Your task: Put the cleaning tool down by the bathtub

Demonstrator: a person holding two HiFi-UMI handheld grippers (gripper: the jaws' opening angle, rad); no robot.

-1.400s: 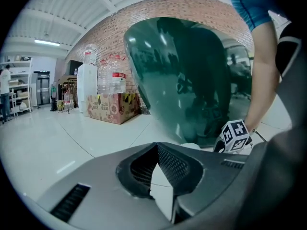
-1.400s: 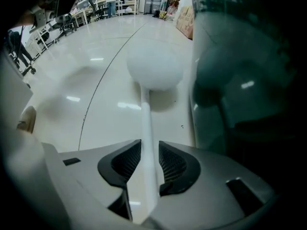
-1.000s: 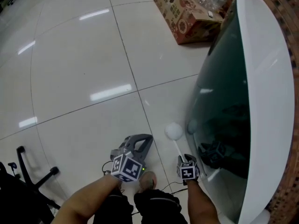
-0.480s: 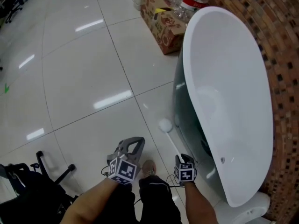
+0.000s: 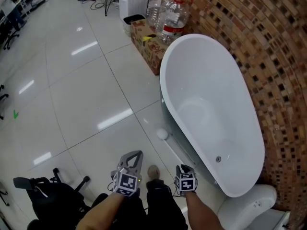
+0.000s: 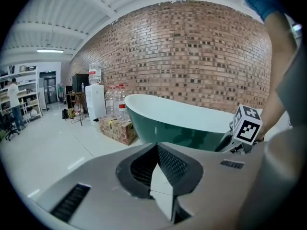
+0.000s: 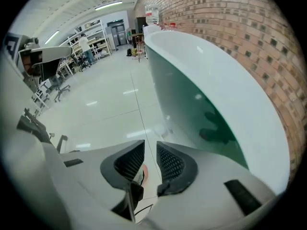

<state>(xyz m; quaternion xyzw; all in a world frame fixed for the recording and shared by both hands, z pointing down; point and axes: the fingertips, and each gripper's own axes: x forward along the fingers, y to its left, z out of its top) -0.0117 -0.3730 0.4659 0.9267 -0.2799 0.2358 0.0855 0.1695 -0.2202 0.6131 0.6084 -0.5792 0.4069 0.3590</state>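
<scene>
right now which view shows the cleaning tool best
Head view: the cleaning tool lies on the floor beside the bathtub, head and handle visible. The right gripper view shows only its blurred pale head; the left gripper view, nothing.

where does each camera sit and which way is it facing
Head view: on the person's head, facing steeply down at floor, bathtub and cleaning tool; shows both forearms, left gripper, right gripper.
Left gripper view: on the left gripper, facing the bathtub's side and brick wall; shows its shut jaws, the right gripper's cube.
Right gripper view: on the right gripper, facing down along the bathtub; shows its empty jaws, apart, just been closing.
Shared: all three show the bathtub.
</scene>
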